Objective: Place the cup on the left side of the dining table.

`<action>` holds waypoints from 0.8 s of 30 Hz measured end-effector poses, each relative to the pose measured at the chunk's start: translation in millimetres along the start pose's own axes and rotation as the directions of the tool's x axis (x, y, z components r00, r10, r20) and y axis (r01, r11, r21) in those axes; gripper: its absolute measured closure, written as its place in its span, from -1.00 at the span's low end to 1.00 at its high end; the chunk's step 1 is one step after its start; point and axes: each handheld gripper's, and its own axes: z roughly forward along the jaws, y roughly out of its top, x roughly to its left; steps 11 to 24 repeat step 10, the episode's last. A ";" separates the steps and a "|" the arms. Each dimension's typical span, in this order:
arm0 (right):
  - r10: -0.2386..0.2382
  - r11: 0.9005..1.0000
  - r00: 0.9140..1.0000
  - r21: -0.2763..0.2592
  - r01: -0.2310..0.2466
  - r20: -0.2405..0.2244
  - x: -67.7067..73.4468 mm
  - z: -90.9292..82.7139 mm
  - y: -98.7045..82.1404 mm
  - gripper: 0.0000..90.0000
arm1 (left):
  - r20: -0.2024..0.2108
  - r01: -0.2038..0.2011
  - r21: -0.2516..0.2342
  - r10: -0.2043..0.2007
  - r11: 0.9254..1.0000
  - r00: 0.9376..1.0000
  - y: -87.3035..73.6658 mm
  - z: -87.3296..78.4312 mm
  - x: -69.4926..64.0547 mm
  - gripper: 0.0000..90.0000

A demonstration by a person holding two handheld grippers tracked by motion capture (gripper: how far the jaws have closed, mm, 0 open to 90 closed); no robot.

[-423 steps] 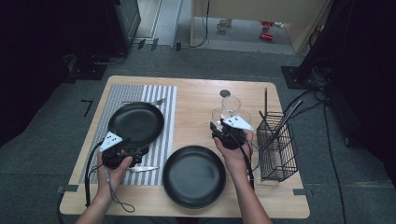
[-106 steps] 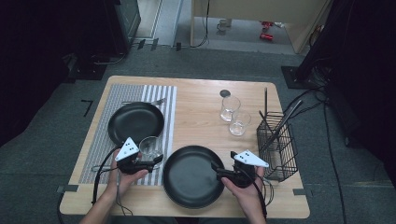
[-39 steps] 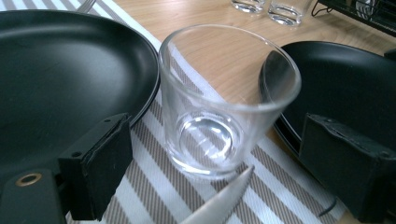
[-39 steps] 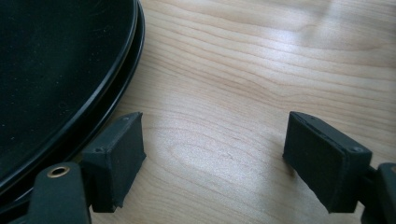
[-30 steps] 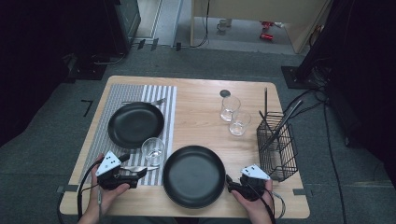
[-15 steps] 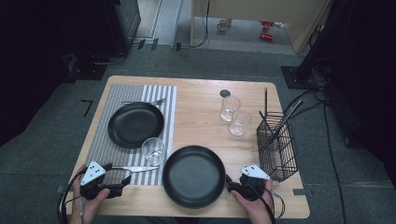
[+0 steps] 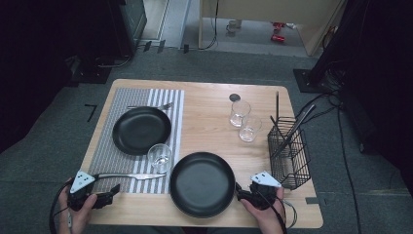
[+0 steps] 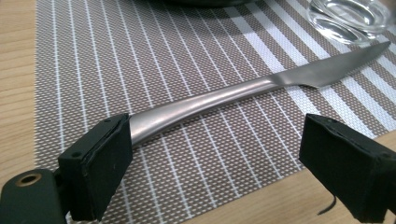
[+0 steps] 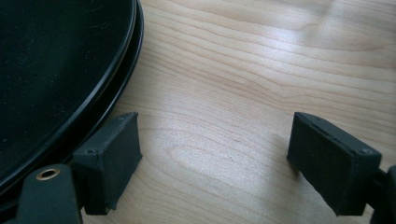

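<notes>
The left claw (image 7: 111, 193) sits at the near left corner of the pale wooden counter (image 7: 209, 122), its jaws spread wide and pinching nothing; in the left gripper view (image 8: 224, 172) the handle end of the long silver table knife (image 8: 252, 88) lies just beside one black pad, and whether they touch I cannot tell. The knife (image 7: 127, 176) rests flat along the near edge of the grey and white striped woven placemat (image 7: 141, 105), its blade pointing toward the large round black plate (image 7: 202, 183) that stands near the front middle of the counter. The right claw (image 7: 238, 189) lies just right of that plate, low over the bare wood, jaws spread with nothing between them; in the right gripper view (image 9: 212, 154) one pad stands just beside the plate's rim (image 9: 122, 74), the other well clear of it on the counter (image 9: 261, 70). Just behind the knife's blade, left of the plate, a short clear drinking glass (image 7: 159, 157) stands upright on the mat. Beyond it lies a second round black plate (image 7: 141, 129), with a silver fork (image 7: 150, 106) behind that. Right of the front plate stands a black wire cutlery basket (image 7: 289, 152) holding dark utensils. Two more clear glasses (image 7: 245, 121) stand together behind the front plate, and a small dark round disc (image 7: 234, 97) lies farthest back.
</notes>
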 end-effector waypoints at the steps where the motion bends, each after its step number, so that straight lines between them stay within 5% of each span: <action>1: 0.000 1.000 1.000 0.000 0.000 0.000 0.1 0.1 0.1 -0.63 | 0.001 -0.001 0.003 0.001 1.000 1.000 -0.1 0.7 -0.3 -0.78; 24: 0.000 1.000 1.000 0.000 0.000 0.001 0.1 0.2 0.1 -0.63 | 0.004 -0.012 0.019 0.012 1.000 1.000 0.3 3.6 -2.6 -0.78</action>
